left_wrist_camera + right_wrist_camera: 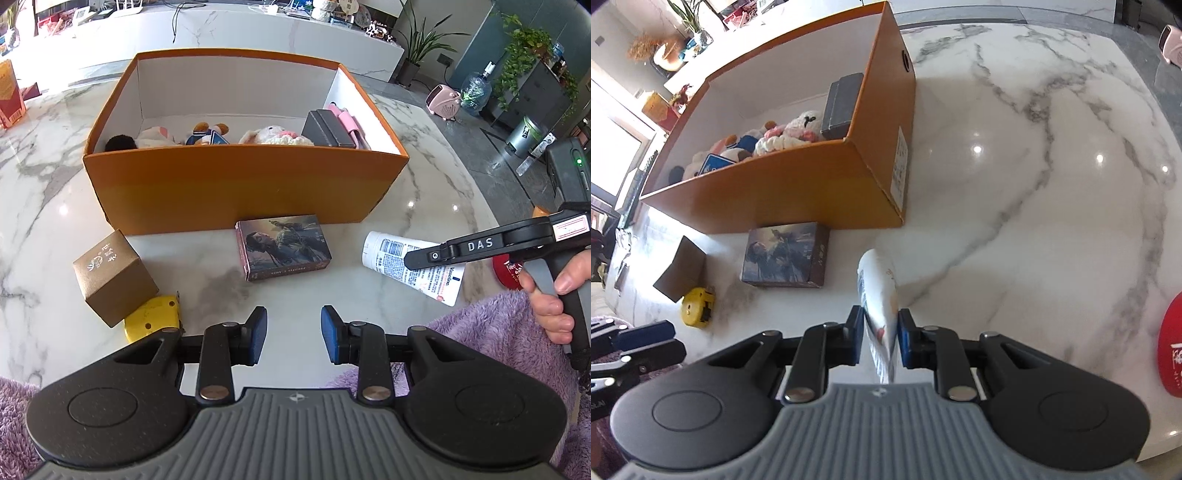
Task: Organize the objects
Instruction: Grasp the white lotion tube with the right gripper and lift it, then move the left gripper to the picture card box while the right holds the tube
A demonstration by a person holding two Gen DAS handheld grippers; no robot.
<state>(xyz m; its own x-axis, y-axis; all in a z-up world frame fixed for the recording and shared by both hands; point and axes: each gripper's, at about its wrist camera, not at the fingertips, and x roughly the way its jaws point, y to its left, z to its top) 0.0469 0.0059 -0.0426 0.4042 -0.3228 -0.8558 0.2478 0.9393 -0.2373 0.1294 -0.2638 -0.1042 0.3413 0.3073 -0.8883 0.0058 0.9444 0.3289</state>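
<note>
An orange box (243, 188) stands on the marble table and holds plush toys (271, 136), a dark case (327, 129) and a pink item. My right gripper (881, 338) is shut on a white Vaseline tube (879, 295), held just above the table right of the box; the tube also shows in the left wrist view (417, 267). My left gripper (293, 334) is open and empty, near the table's front edge. In front of it lie a picture box (284, 245), a brown cube box (114, 277) and a yellow tape measure (153, 321).
A red round item (1172, 350) lies at the table's right edge. A red carton (11, 96) stands far left. A white counter with clutter runs behind the table. A purple fleece sleeve (498, 332) covers the near edge.
</note>
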